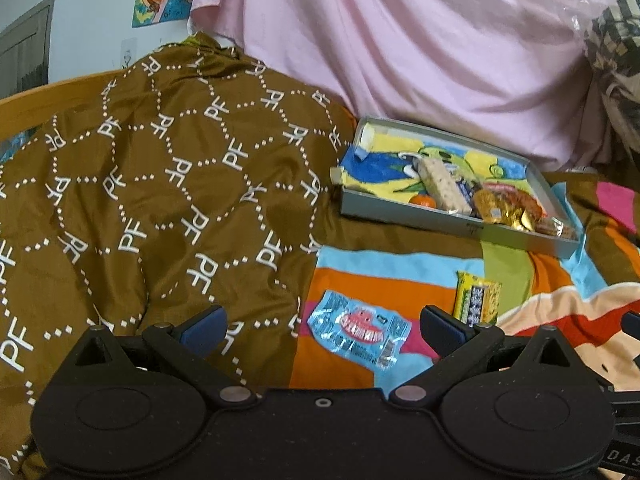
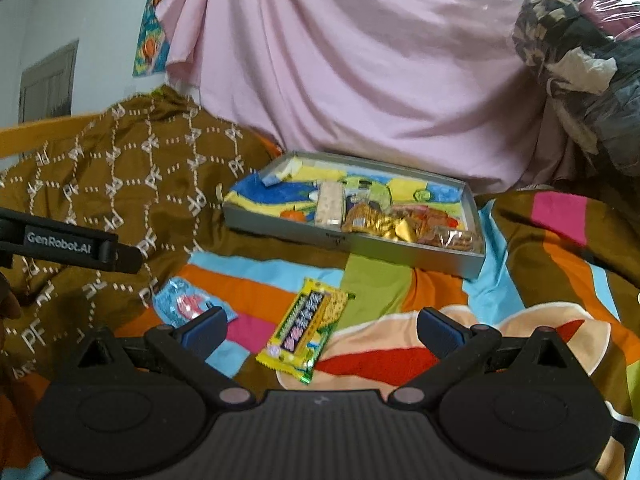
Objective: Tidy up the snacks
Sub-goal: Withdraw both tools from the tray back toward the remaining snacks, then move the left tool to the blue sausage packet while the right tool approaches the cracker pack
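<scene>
On the striped bed cover (image 2: 400, 292), our tray (image 2: 352, 246) sits at twelve o'clock, partly filled. Both grippers, left gripper (image 1: 320, 326) and right gripper (image 2: 320, 326), gape empty; next we judge the yellow packet (image 2: 306, 328) needs pinching.

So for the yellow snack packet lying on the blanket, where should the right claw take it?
Across the narrow middle of the yellow snack packet, coming from above. It lies flat and diagonal on the blanket, so the open right claw would likely turn until its fingers straddle the long edges.

A home bedroom: a striped bedspread (image 2: 400, 292), a brown quilt (image 1: 160, 184), and a pink sheet (image 2: 340, 72) draped behind.
</scene>
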### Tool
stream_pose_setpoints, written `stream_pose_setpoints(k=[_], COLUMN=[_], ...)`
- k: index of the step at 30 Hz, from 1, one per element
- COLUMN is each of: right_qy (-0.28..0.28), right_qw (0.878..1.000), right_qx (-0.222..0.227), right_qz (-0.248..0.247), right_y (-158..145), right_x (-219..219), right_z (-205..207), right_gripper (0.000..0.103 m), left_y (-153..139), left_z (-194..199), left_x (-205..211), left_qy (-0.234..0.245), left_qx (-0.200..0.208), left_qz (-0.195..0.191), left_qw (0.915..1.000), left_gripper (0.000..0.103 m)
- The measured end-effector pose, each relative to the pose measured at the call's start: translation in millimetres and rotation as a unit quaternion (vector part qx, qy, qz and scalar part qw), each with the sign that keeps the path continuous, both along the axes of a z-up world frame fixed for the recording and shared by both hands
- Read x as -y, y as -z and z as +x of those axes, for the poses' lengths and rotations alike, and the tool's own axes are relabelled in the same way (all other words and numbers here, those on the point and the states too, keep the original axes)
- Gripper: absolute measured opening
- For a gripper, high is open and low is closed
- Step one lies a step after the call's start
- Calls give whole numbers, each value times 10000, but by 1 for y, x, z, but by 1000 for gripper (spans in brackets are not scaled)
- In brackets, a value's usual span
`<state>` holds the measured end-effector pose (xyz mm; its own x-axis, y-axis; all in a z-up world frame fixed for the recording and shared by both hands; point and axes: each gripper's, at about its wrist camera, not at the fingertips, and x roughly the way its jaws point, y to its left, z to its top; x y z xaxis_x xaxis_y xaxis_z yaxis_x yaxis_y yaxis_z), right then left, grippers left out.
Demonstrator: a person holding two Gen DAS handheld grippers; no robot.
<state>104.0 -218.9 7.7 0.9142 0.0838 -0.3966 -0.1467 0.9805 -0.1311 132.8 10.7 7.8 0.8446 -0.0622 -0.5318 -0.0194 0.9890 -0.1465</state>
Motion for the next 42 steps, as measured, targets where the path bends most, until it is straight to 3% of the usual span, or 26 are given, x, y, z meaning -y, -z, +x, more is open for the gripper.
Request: stream_pose_setpoints(k=[17, 35, 42], right_qy=[67, 37, -205], right_qw=[9976, 9964, 9954], right_qx=[-661, -829, -774], right_qz=[-189, -194, -524], right_y=[17, 26, 31], right_x=[-5, -7, -11], right_z=[16, 28, 39], right_gripper=[103, 103, 103], left_y=[22, 36, 38], left_z=[8, 21, 37], left_x=[4, 5, 10], left_qy=[14, 78, 257], left_qx=[-396, -405, -437], left_qz=[70, 223, 354], left_qw=[9992, 9989, 9981], left_gripper=[102, 102, 102])
